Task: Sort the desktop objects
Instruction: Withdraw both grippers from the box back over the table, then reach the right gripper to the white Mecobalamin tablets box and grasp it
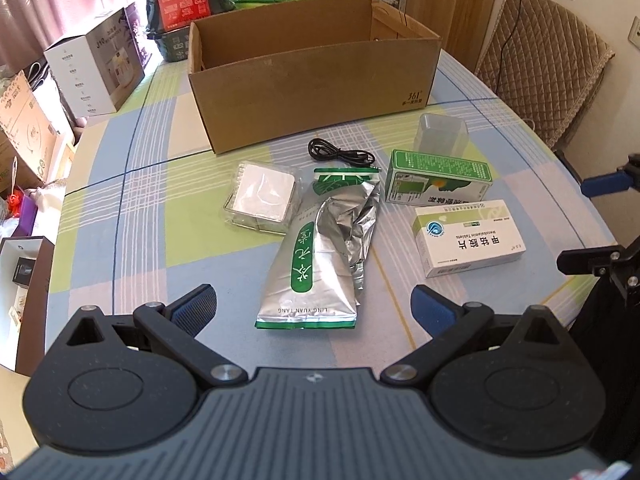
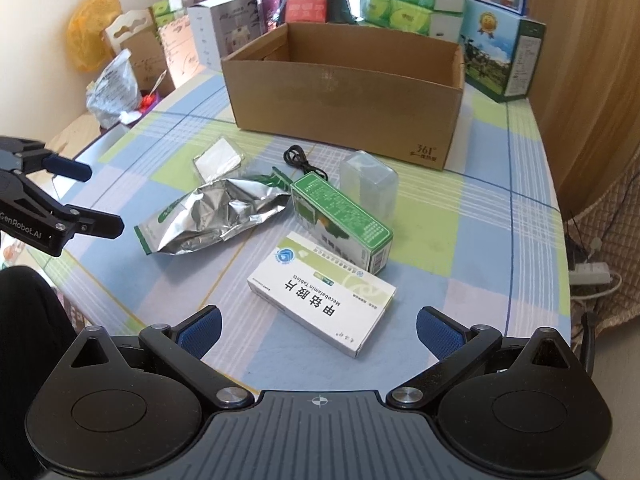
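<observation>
Desktop objects all sit loose on tablecloth (image 1: 132, 216) w/ both grippers, left gripper (image 1: 314, 312) & right gripper (image 2: 318, 332), spread wide & empty: nearest foil pouch (image 1: 316, 256) & white pill box (image 2: 320, 294), then green box (image 2: 340, 220), cable (image 1: 340, 154), farthest cardboard box (image 1: 316, 80) — crinkly pouch may slip from pads.

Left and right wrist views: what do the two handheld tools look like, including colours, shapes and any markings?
Both look alike. The left tool and right tool have black linkage arms with silver pivot screws, round black housings on either side, and a ribbed grey-black centre plate bearing a small crosshair mark. The fingers carry blue textured pads. Seen from the right wrist view, the left tool's side reads "GenRobot.AI". No cables are visible.
</observation>
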